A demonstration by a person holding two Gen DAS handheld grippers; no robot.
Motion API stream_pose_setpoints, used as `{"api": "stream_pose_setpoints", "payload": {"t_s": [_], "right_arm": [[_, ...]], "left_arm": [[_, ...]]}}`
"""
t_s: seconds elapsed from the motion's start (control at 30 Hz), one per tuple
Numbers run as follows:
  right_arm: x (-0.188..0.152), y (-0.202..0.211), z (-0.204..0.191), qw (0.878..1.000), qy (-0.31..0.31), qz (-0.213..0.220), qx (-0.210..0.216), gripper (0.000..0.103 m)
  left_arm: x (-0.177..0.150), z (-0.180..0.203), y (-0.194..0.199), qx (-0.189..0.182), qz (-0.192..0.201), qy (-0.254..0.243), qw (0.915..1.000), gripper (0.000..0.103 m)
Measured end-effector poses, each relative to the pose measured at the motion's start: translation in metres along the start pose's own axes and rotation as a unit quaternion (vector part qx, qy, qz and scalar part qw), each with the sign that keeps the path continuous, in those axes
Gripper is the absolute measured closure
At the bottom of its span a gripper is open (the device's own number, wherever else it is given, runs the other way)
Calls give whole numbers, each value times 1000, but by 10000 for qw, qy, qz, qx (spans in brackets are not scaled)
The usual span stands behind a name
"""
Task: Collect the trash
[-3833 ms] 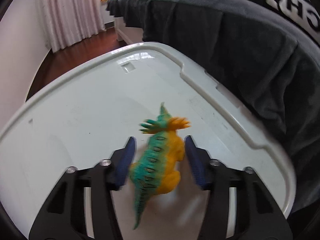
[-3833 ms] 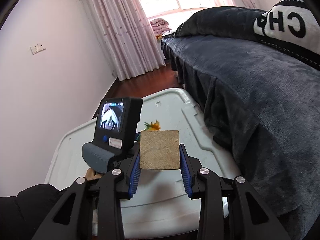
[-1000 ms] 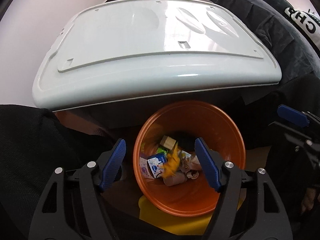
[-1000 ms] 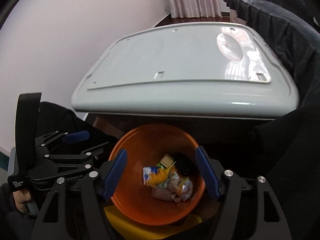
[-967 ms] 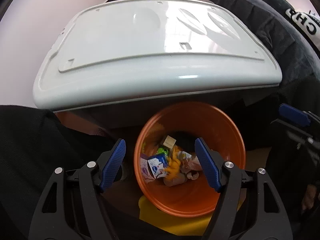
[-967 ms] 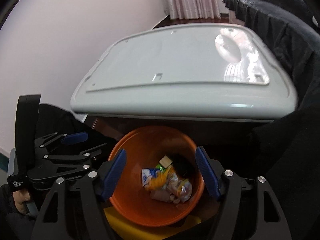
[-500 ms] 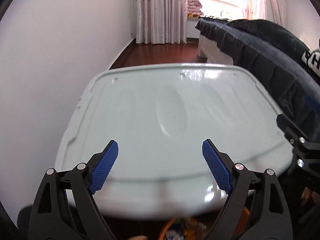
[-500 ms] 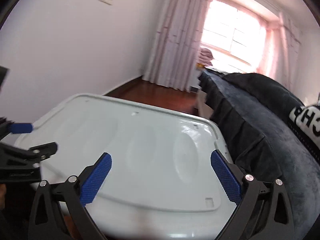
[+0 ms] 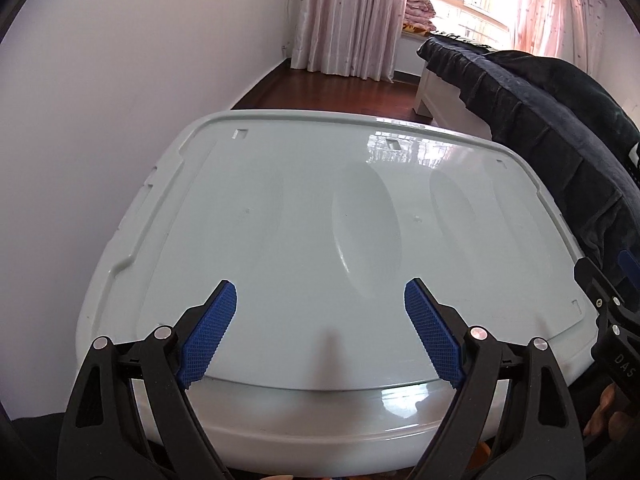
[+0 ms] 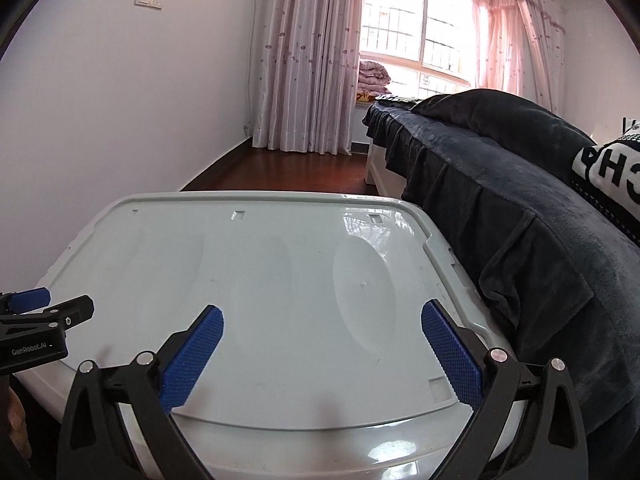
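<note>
My left gripper (image 9: 320, 292) is open and empty, held above the near edge of a white plastic lid (image 9: 304, 216). My right gripper (image 10: 322, 318) is open and empty too, above the same lid (image 10: 260, 276). No trash lies on the lid. The right gripper shows at the right edge of the left wrist view (image 9: 612, 292), and the left gripper at the left edge of the right wrist view (image 10: 36, 316). A sliver of the orange bin peeks out under the lid's near edge (image 9: 486, 450); its contents are hidden.
A bed with a dark blue blanket (image 10: 500, 184) runs along the lid's right side. A white wall (image 9: 120, 80) stands to the left. Wooden floor (image 10: 288, 172) and pink curtains (image 10: 304, 60) lie beyond the lid.
Both grippers have tilted up from looking into the orange bin of trash to looking over the white lid. The toy dinosaur and the block were dropped in the bin earlier.
</note>
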State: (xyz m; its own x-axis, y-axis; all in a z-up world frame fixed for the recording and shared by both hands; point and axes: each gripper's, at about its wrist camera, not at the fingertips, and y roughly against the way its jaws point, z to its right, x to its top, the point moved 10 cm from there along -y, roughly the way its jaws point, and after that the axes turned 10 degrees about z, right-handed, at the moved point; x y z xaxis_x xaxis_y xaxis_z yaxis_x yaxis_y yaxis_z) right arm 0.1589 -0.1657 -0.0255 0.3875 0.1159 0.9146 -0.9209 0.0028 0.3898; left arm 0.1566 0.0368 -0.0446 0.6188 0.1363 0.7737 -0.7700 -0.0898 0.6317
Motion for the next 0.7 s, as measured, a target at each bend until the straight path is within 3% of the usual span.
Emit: {"api": "stream_pose_setpoints", "payload": {"t_s": [0.7], "right_arm": [[-5, 1, -4, 9998, 184, -43, -40, 5]], "left_arm": [[-4, 6, -2, -60, -38, -145, 9999, 19]]}}
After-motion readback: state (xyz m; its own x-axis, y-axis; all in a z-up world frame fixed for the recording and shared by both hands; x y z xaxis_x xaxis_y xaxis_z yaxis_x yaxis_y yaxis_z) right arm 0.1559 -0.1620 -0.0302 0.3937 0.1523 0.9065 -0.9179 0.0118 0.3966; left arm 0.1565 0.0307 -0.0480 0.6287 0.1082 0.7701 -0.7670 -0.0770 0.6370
